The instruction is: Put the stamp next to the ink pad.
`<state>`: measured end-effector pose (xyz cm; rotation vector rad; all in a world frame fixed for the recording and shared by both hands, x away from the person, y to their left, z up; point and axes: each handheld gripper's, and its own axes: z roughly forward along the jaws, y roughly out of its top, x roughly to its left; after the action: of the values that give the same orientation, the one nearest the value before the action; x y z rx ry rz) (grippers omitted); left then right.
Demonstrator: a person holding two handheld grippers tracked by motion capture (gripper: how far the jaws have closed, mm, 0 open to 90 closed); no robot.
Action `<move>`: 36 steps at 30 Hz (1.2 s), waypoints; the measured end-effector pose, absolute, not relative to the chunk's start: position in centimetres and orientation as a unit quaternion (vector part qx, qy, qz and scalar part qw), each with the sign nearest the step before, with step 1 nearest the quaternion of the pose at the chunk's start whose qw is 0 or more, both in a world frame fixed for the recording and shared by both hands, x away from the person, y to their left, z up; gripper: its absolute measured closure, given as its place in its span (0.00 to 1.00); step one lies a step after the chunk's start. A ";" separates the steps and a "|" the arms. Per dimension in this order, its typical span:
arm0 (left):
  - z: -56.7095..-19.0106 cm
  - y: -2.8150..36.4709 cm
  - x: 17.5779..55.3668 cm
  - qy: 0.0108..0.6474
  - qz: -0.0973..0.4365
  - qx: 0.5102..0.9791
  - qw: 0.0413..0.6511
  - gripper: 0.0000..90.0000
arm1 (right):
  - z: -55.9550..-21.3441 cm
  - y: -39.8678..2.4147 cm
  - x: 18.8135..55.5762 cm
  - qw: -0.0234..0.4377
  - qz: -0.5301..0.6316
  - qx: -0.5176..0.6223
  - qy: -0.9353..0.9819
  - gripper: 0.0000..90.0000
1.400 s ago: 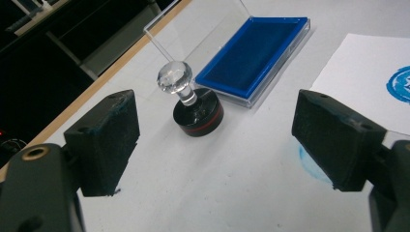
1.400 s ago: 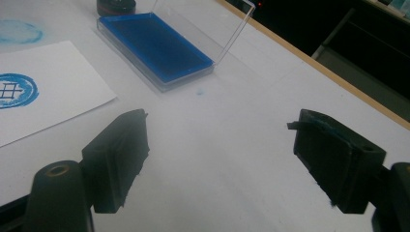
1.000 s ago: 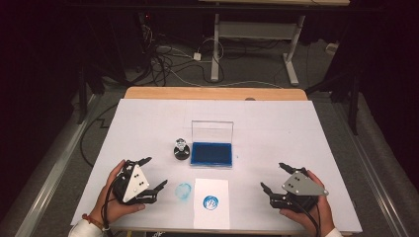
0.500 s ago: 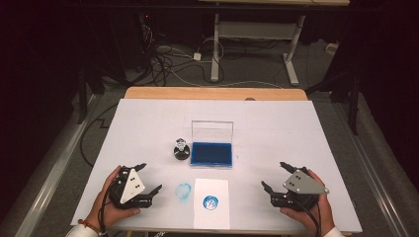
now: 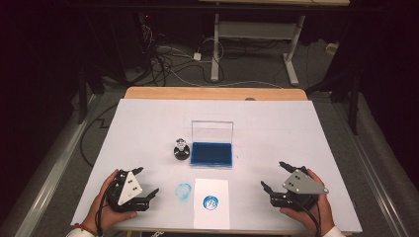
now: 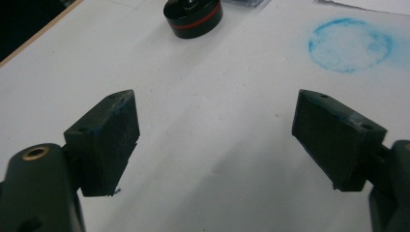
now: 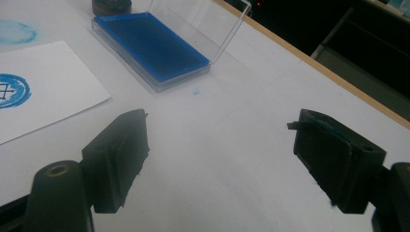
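- My left gripper (image 5: 146,183) and right gripper (image 5: 274,177) both rest released, holding nothing, near the table's (image 5: 296,128) front edge.
- The stamp (image 5: 181,150) stands upright just left of the ink pad (image 5: 212,154).
- I judge it light, rigid and inky; I'd pinch its knob.

Three cameras: one overhead, one on each gripper.
My high view looks forward and down over the whole table (image 5: 276,123). My left gripper view sits low, close to the tabletop, facing the stamp (image 6: 192,14); my right one faces the ink pad (image 7: 150,48). All three catch the blue smudge (image 5: 183,190).
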<state>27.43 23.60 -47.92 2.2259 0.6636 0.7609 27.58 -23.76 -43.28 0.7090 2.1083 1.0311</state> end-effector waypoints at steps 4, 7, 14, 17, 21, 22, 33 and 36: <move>-48.1 23.6 27.4 0.250 0.290 0.860 0.337 0.18 | -43.3 -23.6 27.7 0.338 0.394 0.273 0.810 0.22; -48.1 23.6 27.2 0.249 0.289 0.860 0.339 0.18 | -43.3 -23.4 27.5 0.339 0.391 0.269 0.812 0.22; -47.8 23.8 27.1 0.250 0.293 0.855 0.346 0.18 | -43.1 -23.2 27.3 0.341 0.393 0.267 0.811 0.22; -47.8 23.9 27.2 0.253 0.292 0.854 0.347 0.18 | -43.3 -23.1 27.4 0.339 0.391 0.268 0.813 0.22; -47.8 23.8 27.3 0.251 0.291 0.856 0.346 0.18 | -43.3 -23.1 27.4 0.336 0.391 0.270 0.813 0.22; -47.8 23.8 27.3 0.250 0.291 0.857 0.345 0.18 | -43.3 -23.1 27.4 0.336 0.391 0.270 0.813 0.22; -47.8 23.5 27.6 0.253 0.287 0.858 0.343 0.18 | -43.4 -23.5 27.4 0.335 0.393 0.274 0.811 0.22; -47.8 23.4 27.7 0.255 0.284 0.857 0.345 0.18 | -43.4 -23.7 27.4 0.336 0.394 0.275 0.810 0.22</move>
<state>27.69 23.41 -47.79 2.2261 0.6630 0.7363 27.39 -23.67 -43.41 0.7172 2.1129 1.0270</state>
